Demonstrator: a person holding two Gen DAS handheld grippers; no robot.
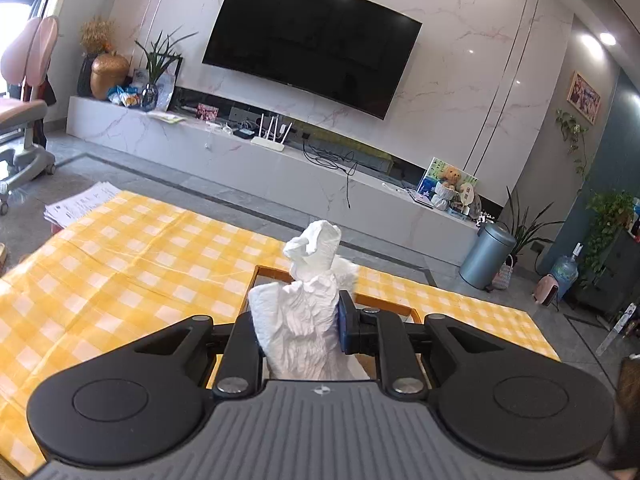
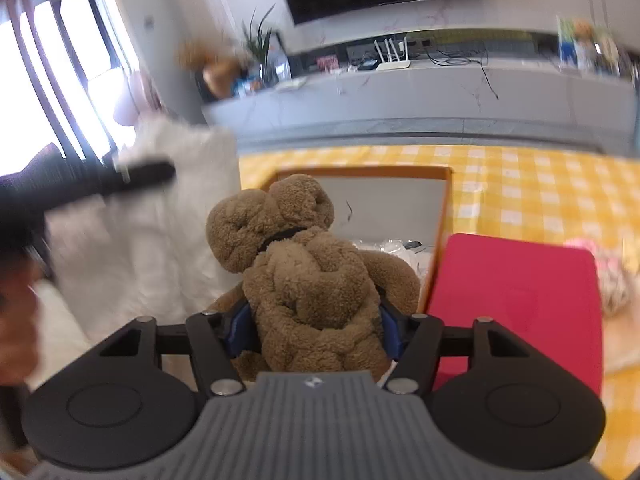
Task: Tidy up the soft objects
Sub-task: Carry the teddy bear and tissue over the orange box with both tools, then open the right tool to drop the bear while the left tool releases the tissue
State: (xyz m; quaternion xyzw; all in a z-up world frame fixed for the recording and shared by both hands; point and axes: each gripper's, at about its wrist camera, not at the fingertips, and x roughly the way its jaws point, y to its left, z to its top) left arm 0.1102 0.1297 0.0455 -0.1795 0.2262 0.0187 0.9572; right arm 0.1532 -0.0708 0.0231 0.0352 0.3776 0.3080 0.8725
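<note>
While the yellow checked tablecloth (image 1: pixel 132 264) fills the table under you, the wooden-edged box (image 2: pixel 362 172) sits open on it, a red cloth (image 2: pixel 516 300) lying just right of its wall. Your right gripper (image 2: pixel 312 332) is clamped on the brown teddy bear (image 2: pixel 304 276), held above the box's near edge. Your left gripper (image 1: pixel 298 322) is squeezed tight on a crumpled white cloth (image 1: pixel 308 300), which sticks up over the box.

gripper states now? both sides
Left gripper: closed on the white cloth.
Right gripper: closed on the brown teddy bear.
</note>
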